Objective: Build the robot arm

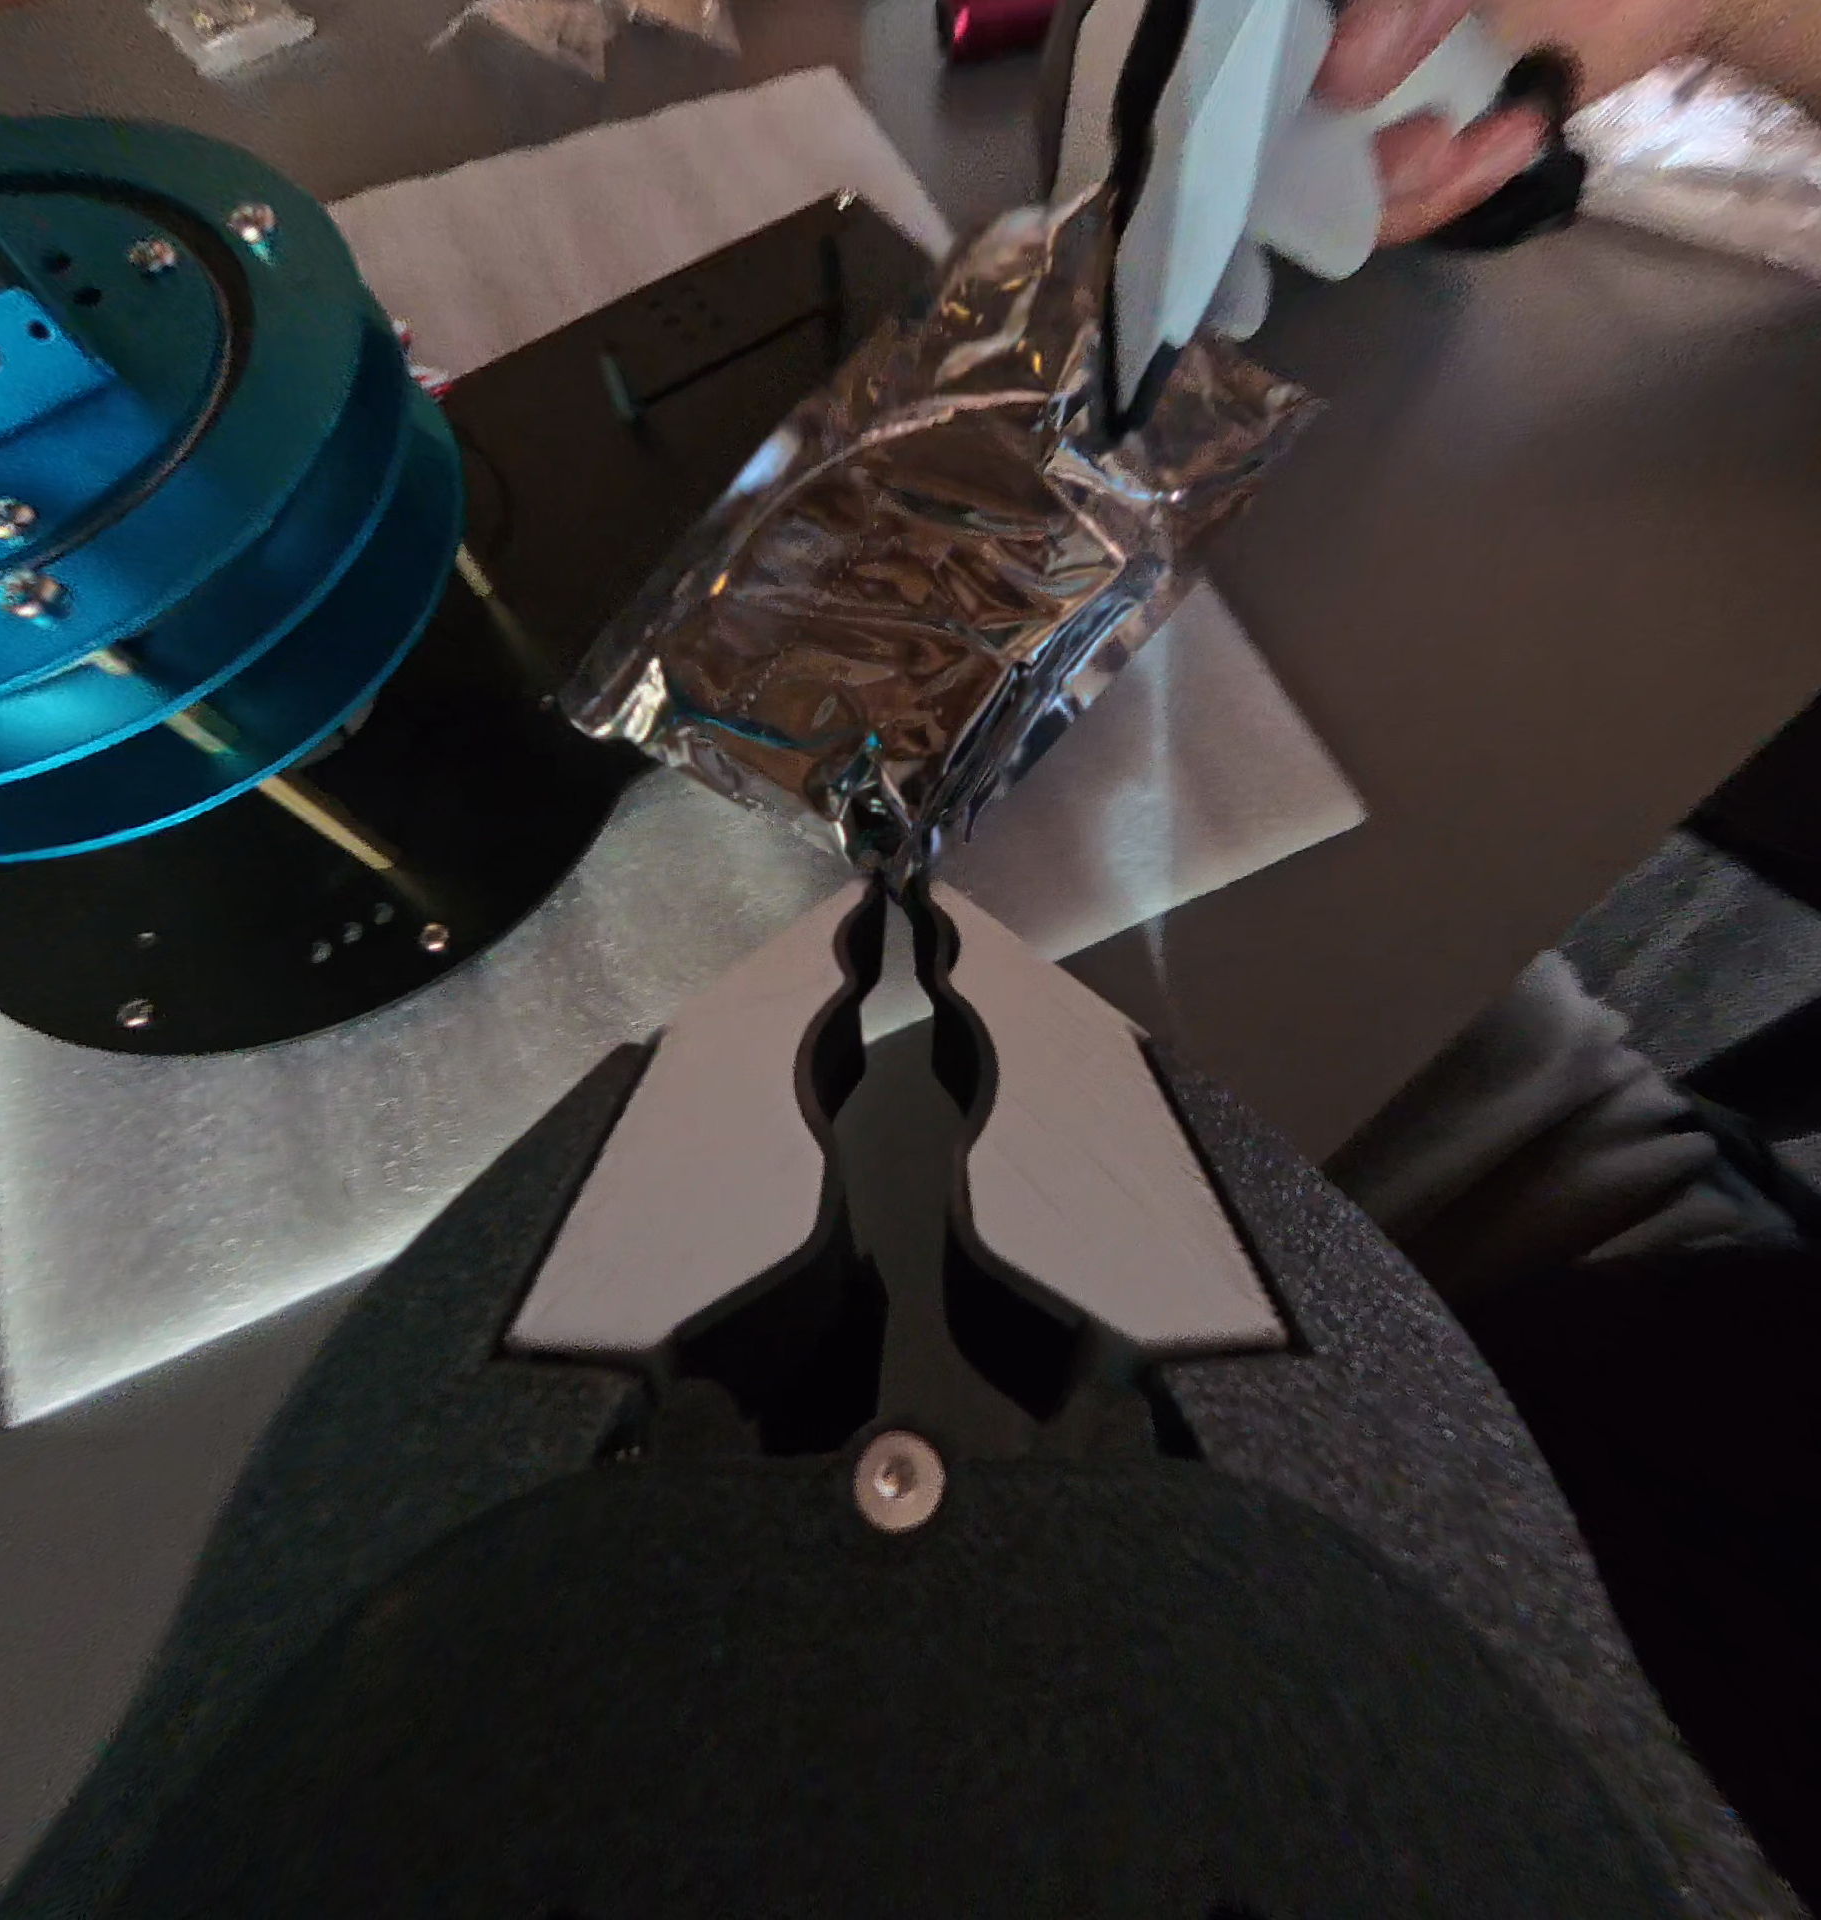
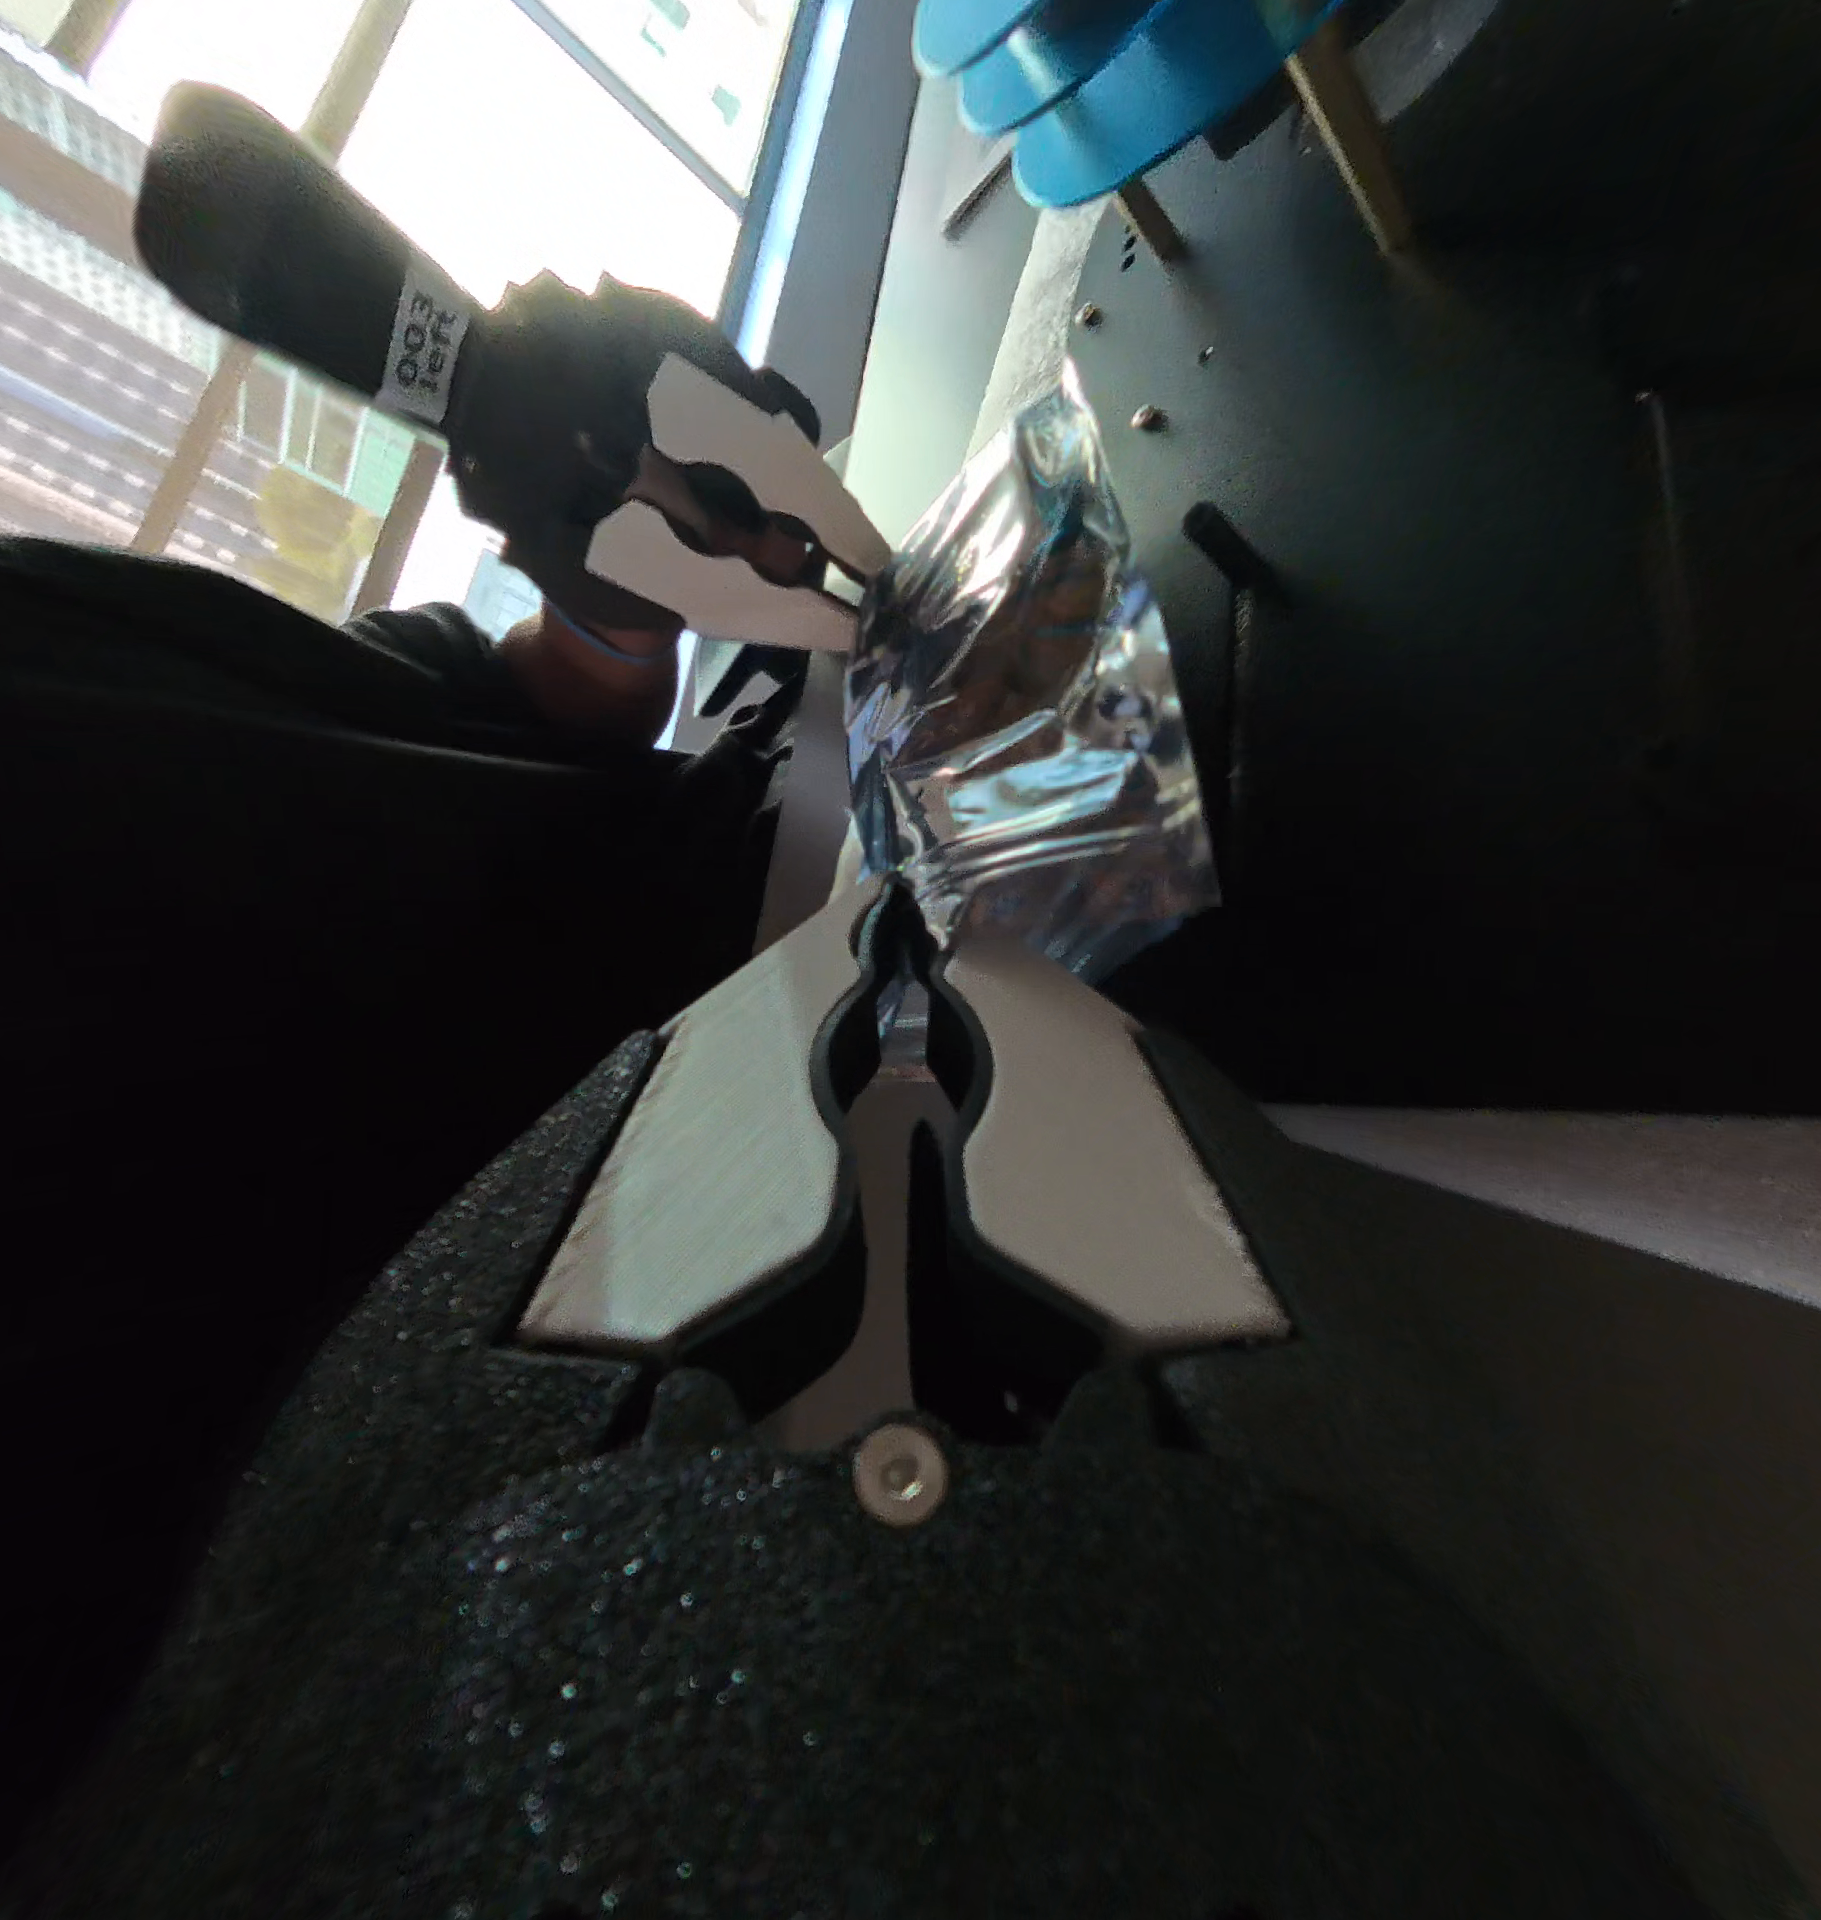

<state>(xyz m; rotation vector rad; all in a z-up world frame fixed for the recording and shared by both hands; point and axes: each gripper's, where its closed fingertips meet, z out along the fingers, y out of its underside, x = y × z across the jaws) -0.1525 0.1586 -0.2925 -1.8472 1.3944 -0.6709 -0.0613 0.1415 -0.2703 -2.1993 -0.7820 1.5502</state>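
Both hand-held grippers clamp one crinkled foil bag (image 1: pixel 916 582).
Left hand-held gripper (image 1: pixel 893 881) pinches its 6 o'clock corner; right hand-held gripper (image 1: pixel 1119 416) grips at 1 o'clock, beside a blue disc assembly (image 1: pixel 189 499).

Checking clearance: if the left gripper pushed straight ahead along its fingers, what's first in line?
The foil bag itself: the left gripper is already shut on its near corner. Past the bag, the right gripper, pinching the far end, looks next, though depth is unclear.
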